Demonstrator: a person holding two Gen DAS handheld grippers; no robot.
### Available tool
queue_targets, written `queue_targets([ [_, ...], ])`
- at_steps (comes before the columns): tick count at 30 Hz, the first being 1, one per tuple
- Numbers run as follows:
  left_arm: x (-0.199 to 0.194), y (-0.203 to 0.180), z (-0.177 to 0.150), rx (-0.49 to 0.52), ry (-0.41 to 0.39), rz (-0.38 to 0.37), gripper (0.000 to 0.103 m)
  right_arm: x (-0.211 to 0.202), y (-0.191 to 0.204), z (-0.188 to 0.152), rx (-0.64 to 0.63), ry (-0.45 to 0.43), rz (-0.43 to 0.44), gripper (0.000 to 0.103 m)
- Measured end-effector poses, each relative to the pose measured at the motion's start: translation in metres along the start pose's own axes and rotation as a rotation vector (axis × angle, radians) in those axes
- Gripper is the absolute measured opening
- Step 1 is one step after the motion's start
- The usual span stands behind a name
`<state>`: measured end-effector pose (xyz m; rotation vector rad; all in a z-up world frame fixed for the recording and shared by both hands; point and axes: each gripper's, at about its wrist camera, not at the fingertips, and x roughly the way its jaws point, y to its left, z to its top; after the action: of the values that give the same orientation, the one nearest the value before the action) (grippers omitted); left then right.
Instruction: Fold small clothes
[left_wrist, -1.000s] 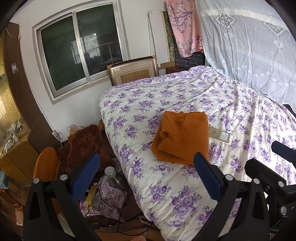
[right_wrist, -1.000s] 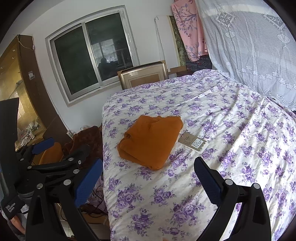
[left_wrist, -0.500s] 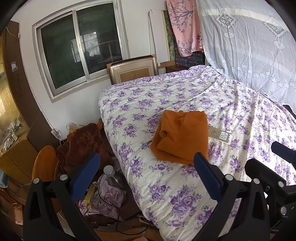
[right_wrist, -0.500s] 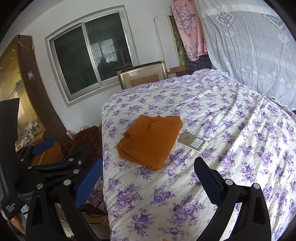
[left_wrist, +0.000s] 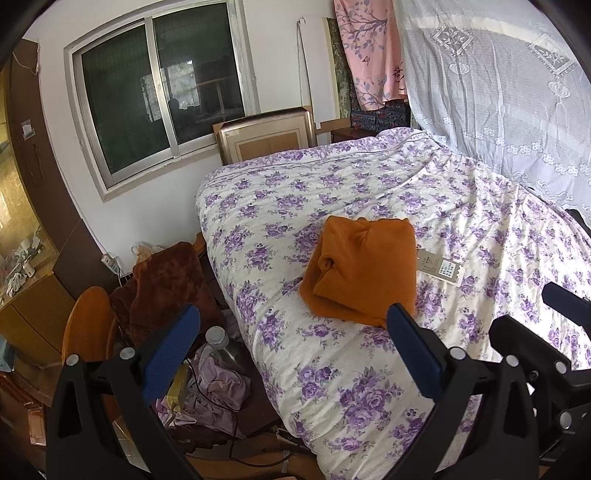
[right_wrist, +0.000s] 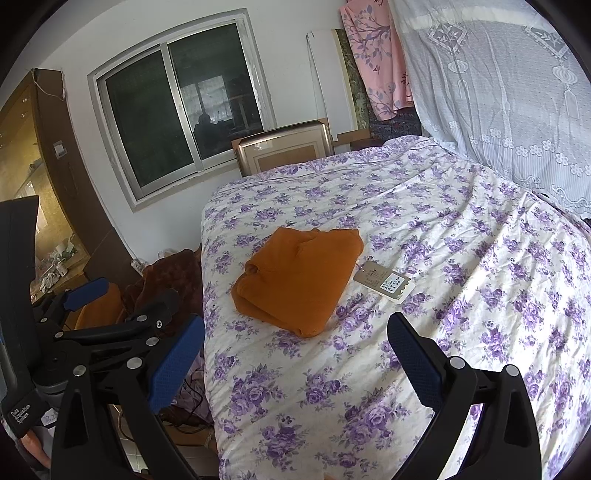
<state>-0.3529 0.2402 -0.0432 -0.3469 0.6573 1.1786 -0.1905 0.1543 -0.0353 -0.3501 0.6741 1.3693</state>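
One wide bed under a white quilt printed with purple flowers (right_wrist: 461, 258) fills most of both views. Near its left edge lies the folded orange knit garment (right_wrist: 301, 275), a pale paper tag (right_wrist: 384, 282) just beside it on the right. Both grippers hang short of it, well apart from the cloth: the left gripper (left_wrist: 291, 338) and right gripper (right_wrist: 295, 347) each gape wide and hold nothing.

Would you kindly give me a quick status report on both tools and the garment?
Left tool open, empty. Right tool open, empty. Orange garment folded on bed, untouched. Paper tag beside it; nothing blocking.
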Motion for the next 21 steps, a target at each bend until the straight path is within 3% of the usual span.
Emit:
queue_targets([
  [21, 0.0014, 0.0017, -0.0010, 0.007, 0.005, -0.019, 0.099, 0.0026, -0.0049, -0.0041, 0.006, 0.007, -0.019, 0.100],
])
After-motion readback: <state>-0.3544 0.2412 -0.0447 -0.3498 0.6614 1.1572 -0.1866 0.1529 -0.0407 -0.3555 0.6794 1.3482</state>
